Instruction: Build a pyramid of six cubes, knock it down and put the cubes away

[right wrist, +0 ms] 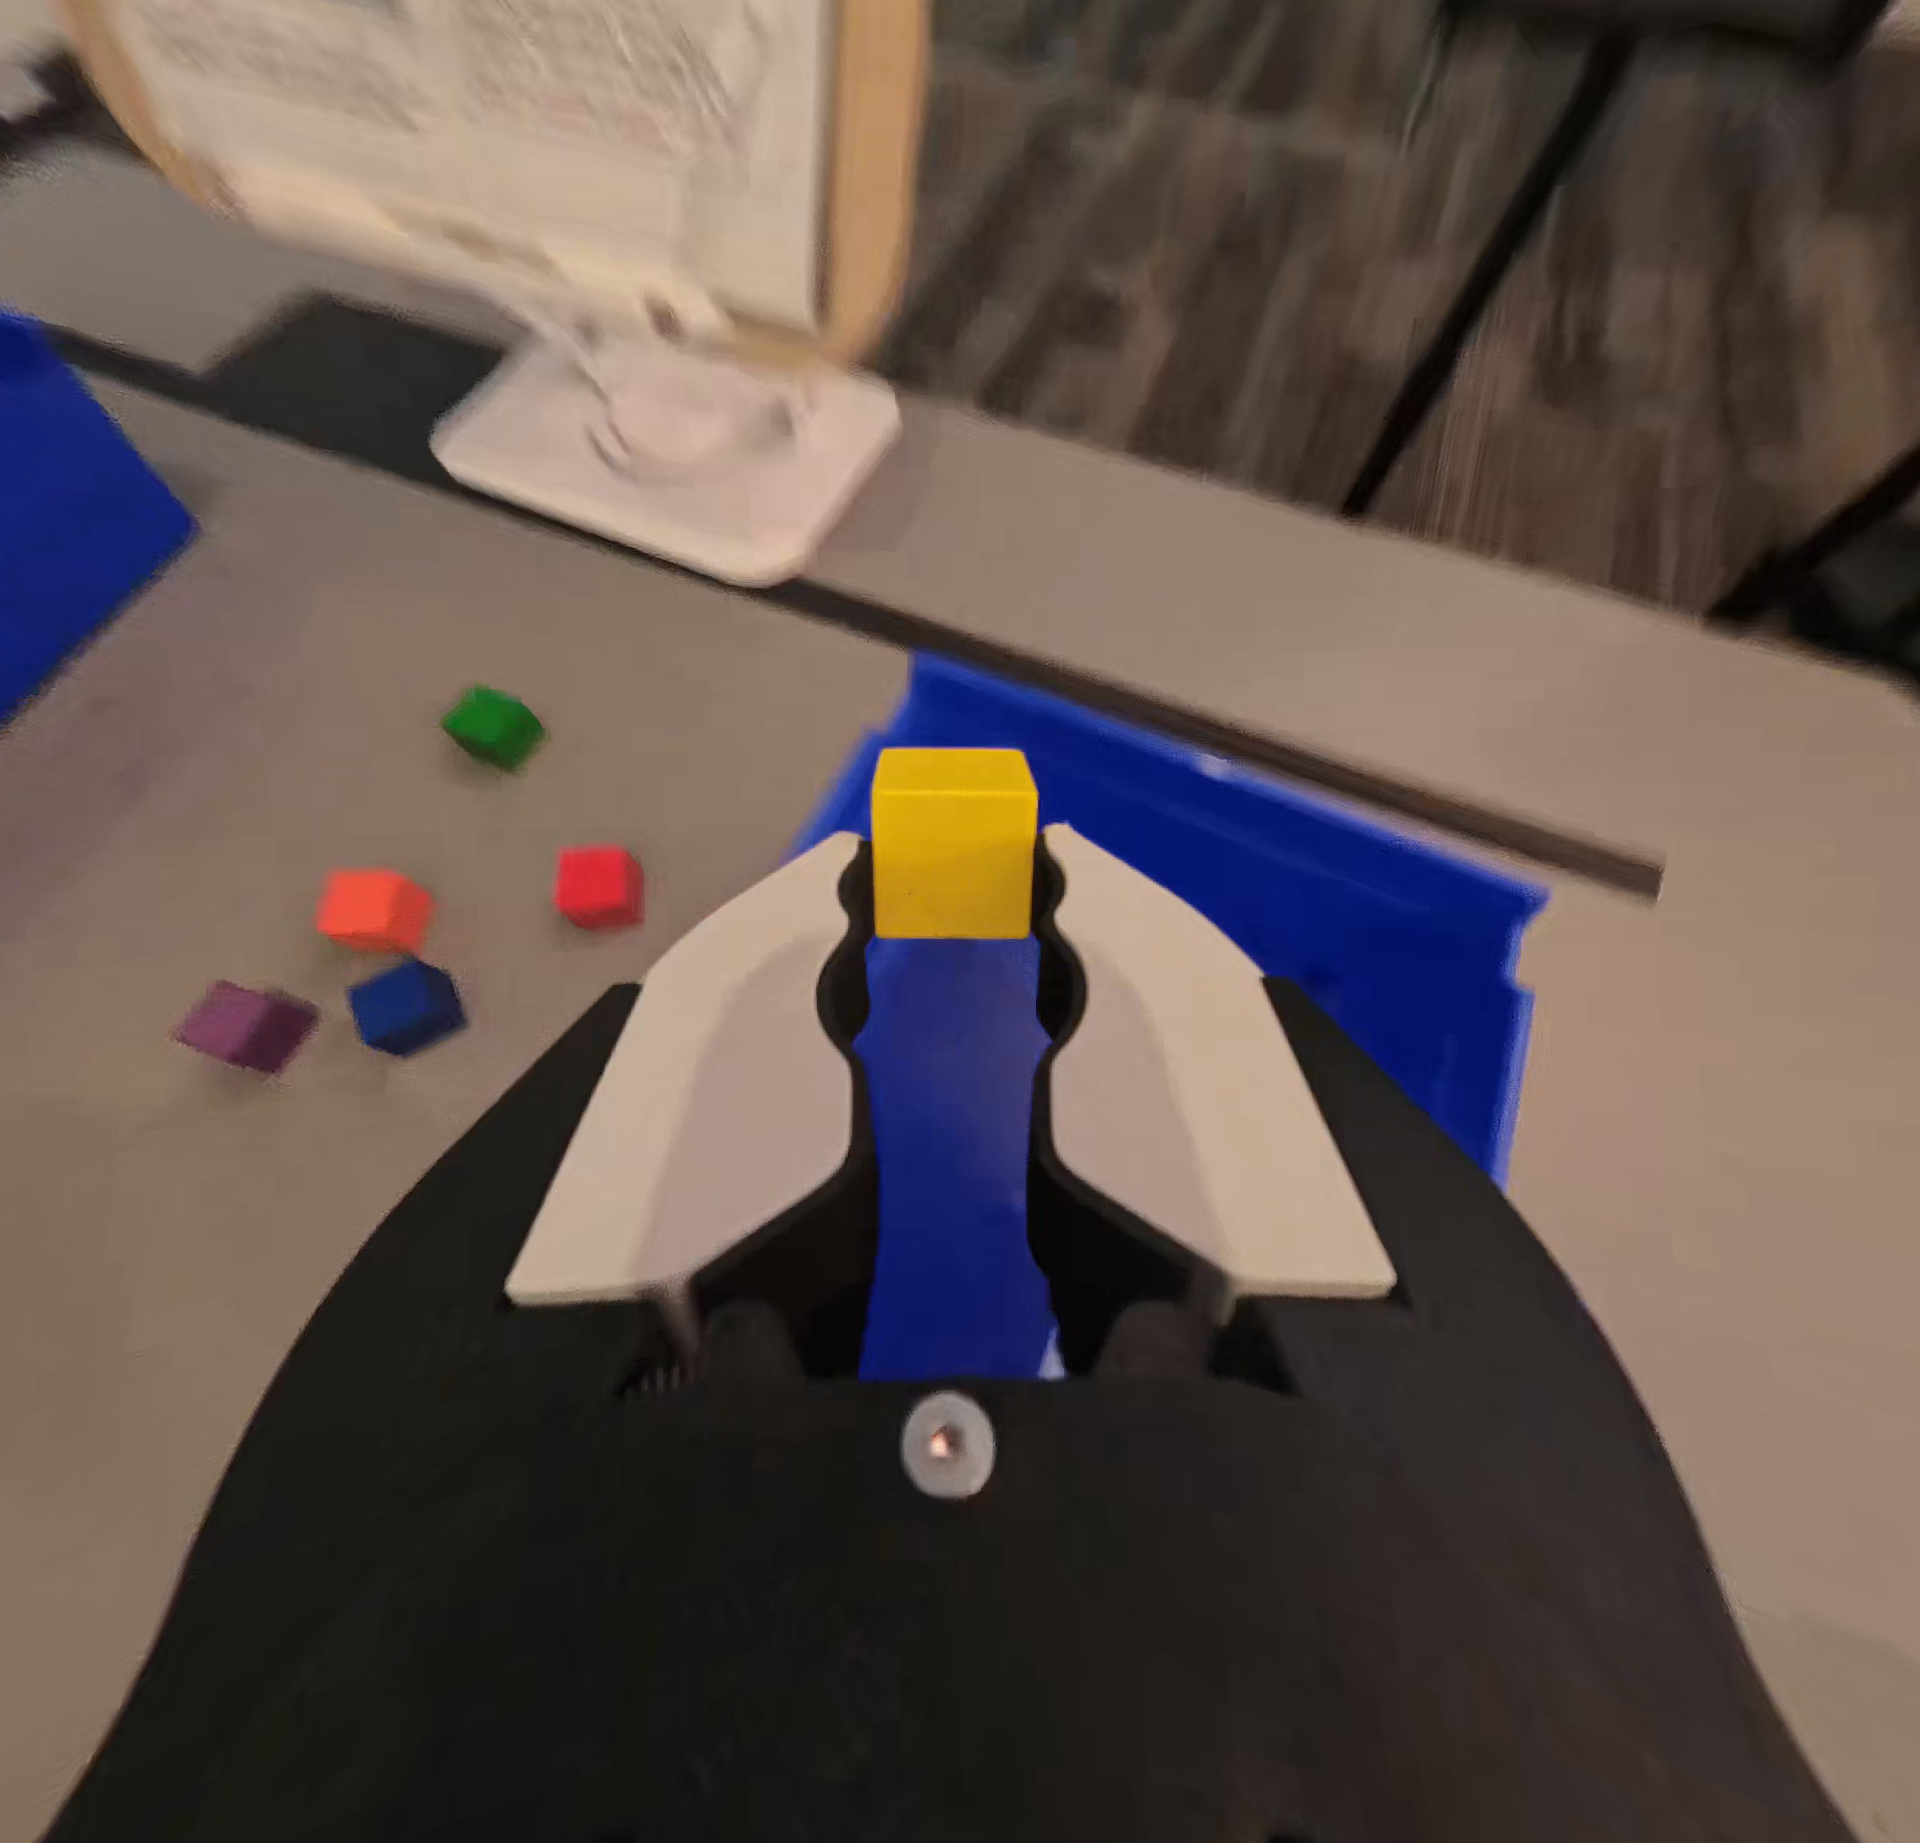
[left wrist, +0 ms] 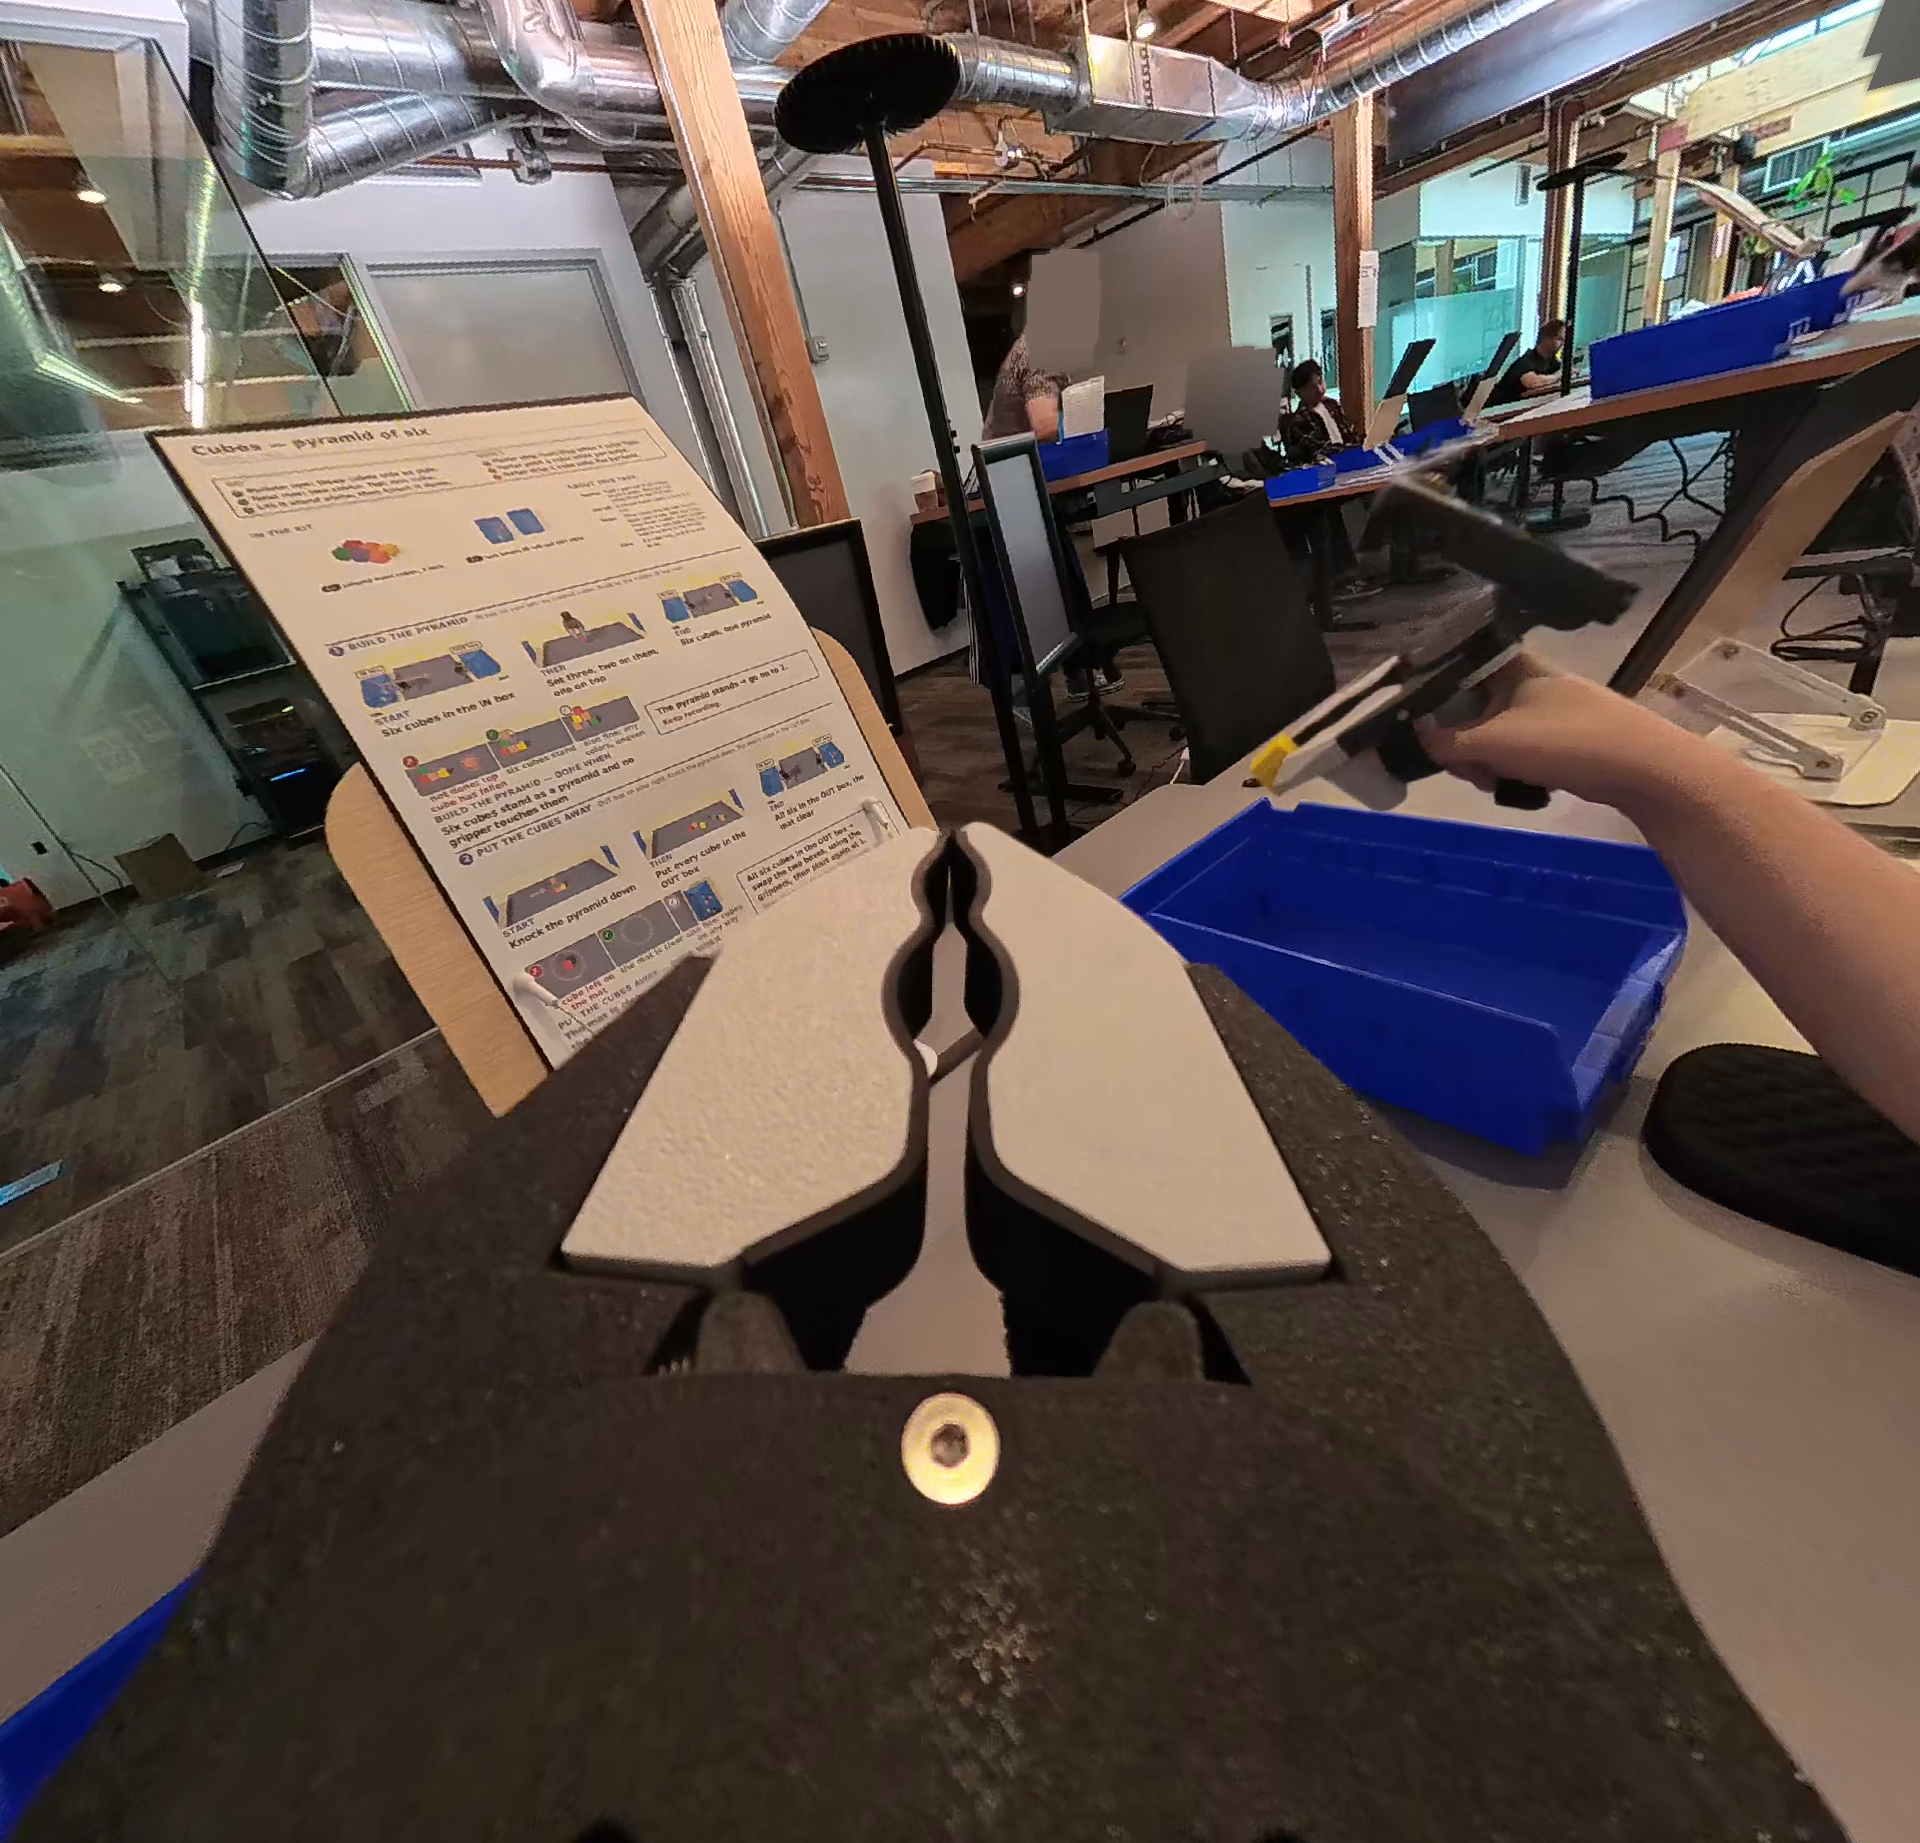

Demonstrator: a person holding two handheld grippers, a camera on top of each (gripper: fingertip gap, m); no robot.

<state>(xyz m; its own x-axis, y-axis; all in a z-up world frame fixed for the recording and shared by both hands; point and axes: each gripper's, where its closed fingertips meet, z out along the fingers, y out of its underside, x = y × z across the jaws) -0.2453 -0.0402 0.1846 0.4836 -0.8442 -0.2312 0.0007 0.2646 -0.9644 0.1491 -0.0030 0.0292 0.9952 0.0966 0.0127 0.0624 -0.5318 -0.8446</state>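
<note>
I'm in the putting-away step: my right gripper [right wrist: 951, 843] clamps the yellow cube [right wrist: 954, 843] at its fingertips and holds it above the blue bin [right wrist: 1299, 920]. Next I judge it needs the cube well inside the bin's walls before the fingers part. The cube is a clean, matte, sharp-edged block, sitting square between the pads. 5 others lie scattered on the grey table [right wrist: 675, 754]: green cube [right wrist: 492, 725], red cube [right wrist: 597, 886], orange cube [right wrist: 372, 908], blue cube [right wrist: 405, 1006], purple cube [right wrist: 245, 1024]. My left gripper [left wrist: 954, 848] is closed on nothing, raised and pointing at the instruction board [left wrist: 499, 650].
</note>
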